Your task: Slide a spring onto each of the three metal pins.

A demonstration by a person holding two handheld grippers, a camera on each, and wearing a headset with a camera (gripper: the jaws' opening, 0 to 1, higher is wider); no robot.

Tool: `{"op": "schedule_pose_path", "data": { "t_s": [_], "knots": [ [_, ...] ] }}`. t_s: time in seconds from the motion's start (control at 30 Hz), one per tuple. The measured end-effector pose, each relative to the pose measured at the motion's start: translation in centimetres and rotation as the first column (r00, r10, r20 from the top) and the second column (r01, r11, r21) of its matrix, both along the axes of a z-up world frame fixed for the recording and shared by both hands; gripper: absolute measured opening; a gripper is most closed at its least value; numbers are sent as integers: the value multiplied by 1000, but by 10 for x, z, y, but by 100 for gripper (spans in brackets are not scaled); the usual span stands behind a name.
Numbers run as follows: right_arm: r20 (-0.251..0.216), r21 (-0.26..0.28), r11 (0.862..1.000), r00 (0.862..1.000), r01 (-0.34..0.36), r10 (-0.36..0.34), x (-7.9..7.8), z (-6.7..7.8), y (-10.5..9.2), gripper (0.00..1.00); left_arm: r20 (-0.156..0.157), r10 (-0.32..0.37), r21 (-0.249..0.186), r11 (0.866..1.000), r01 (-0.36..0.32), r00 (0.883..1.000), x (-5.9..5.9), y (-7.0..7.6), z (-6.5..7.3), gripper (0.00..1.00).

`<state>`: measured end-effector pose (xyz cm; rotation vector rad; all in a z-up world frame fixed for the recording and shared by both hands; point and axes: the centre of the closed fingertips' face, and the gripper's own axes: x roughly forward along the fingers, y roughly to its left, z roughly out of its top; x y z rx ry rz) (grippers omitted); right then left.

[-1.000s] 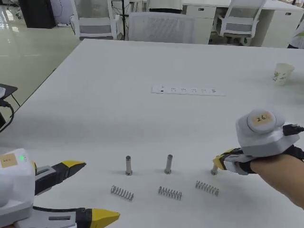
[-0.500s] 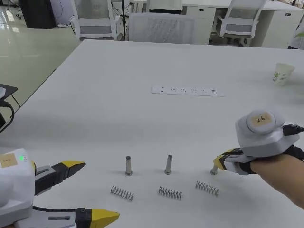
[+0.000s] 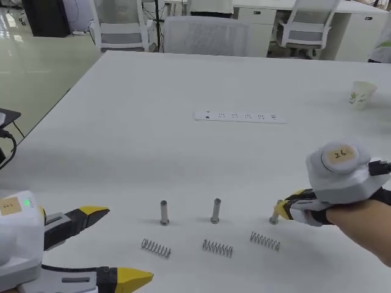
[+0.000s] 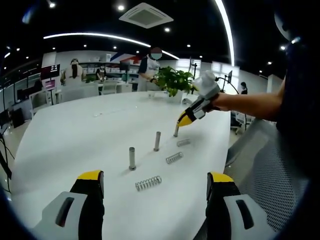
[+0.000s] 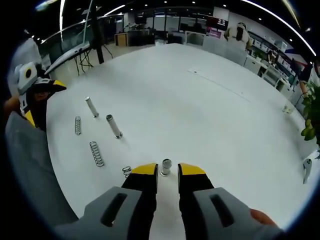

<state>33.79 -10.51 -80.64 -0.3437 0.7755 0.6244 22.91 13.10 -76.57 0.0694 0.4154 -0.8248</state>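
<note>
- In the head view the left gripper (image 3: 122, 244) runs off the bottom-left corner. I get its two yellow-tipped jaws, but most of its body is cut away.
- From the same view the right gripper (image 3: 281, 209) covers its jaws with its own white body, so I cannot read their gap there.
- The right pin (image 3: 274, 219) is half hidden behind that gripper's yellow tip. In the right gripper view its base sinks between the jaw tips, and I cannot tell whether they touch it.
- The right spring (image 5: 126, 171) is mostly tucked behind one jaw.
- The print on the paper cup (image 3: 361, 94) is too small for me to read.
- The chairs (image 3: 122, 27) are cropped by the top edge.
</note>
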Motion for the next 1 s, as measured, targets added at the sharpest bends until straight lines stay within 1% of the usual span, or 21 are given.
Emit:
{"op": "schedule_pose_path", "data": {
  "t_s": [0.17,0.27,0.47,0.6,0.73,0.83,0.93,1.0],
  "knots": [
    [9,-4,1000,1000,-9,9,-6,3,-6,16,-1,0,0,1000,0,1000,0,0,-1,81],
    [8,4,1000,1000,-13,13,-11,5,-9,17,-1,0,2,1000,0,1000,0,0,-1,82],
    [2,13,999,1000,-30,30,-21,7,-13,18,1,0,3,1000,0,1000,2,1,0,81],
    [-6,13,999,999,-48,48,-27,7,-13,19,1,-1,4,1000,1,1000,3,1,0,81],
    [-16,8,997,997,-78,78,-35,5,-8,19,2,-4,5,1000,4,1000,3,0,0,81],
    [-28,1,994,993,-113,113,-40,2,-5,19,3,-5,4,1000,5,1000,3,0,1,81],
    [-47,-12,990,989,-142,141,-45,-4,-2,20,3,-5,6,1000,5,1000,3,0,1,81],
    [-59,-10,988,986,-155,154,-47,-8,1,20,3,-6,7,1000,6,1000,3,0,1,81]
  ]
}}
